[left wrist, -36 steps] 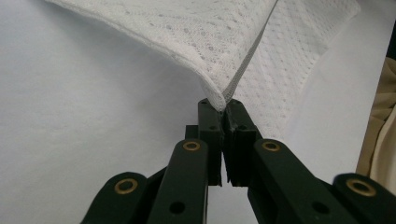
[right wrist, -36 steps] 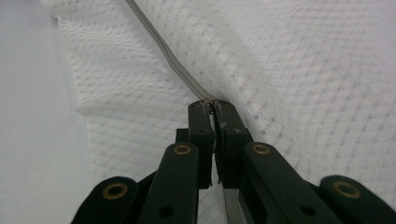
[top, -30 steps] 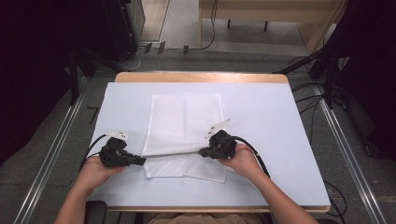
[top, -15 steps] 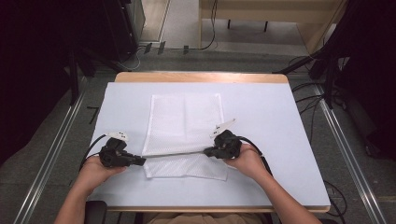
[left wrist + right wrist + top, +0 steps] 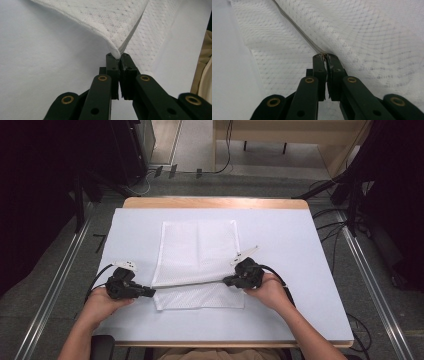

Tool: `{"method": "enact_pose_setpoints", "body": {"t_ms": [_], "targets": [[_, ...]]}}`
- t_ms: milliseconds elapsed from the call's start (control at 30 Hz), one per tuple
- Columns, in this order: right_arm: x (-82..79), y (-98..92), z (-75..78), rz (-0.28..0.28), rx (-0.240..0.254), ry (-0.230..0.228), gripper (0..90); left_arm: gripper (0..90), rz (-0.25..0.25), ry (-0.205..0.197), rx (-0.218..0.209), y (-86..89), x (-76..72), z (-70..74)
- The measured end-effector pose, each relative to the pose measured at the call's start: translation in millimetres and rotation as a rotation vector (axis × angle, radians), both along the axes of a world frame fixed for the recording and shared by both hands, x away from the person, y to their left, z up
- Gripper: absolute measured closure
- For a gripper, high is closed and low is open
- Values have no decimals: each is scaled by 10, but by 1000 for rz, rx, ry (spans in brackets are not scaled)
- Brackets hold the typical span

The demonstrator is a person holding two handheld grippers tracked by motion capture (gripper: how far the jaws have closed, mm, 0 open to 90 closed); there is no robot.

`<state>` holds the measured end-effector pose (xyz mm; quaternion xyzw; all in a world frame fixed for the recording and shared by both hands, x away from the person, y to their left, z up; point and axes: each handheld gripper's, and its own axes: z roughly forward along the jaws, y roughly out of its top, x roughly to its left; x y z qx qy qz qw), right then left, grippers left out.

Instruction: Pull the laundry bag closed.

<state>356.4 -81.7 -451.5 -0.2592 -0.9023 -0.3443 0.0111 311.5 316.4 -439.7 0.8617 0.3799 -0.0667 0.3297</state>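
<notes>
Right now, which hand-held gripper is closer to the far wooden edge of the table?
Right. The right hand-held gripper sits a little nearer the wooden edge; the left hand-held gripper sits farther back toward the person. Both pinch the white mesh cloth at its grey edge.

A white mesh cloth bag (image 5: pixel 199 251) with a perforated, matt weave is being shown as soft and finely dimpled, and a grey woven edge band (image 5: pixel 130 36) is being seen along its fold. The black plastic left tongs (image 5: pixel 119 55) and right tongs (image 5: pixel 325 56) are being lit to a slight sheen, with brass-coloured metal rivets. The matt, smooth pale blue tabletop (image 5: pixel 300 250) is being edged by bare light wood.
</notes>
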Motion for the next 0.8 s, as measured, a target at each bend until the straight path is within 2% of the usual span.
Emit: {"method": "enact_pose_setpoints", "body": {"t_ms": [200, 600, 800], "targets": [[20, -79, 9, -25, -1, 4, 883, 875, -1, 5, 6, 4, 5, -8], [9, -246, 10, -33, -4, 8, 883, 876, 4, 8, 4, 12, 10, -6], [-57, -312, -4, -29, -7, 16, 884, 877, -1, 9, 7, 2, 9, -12]]}}
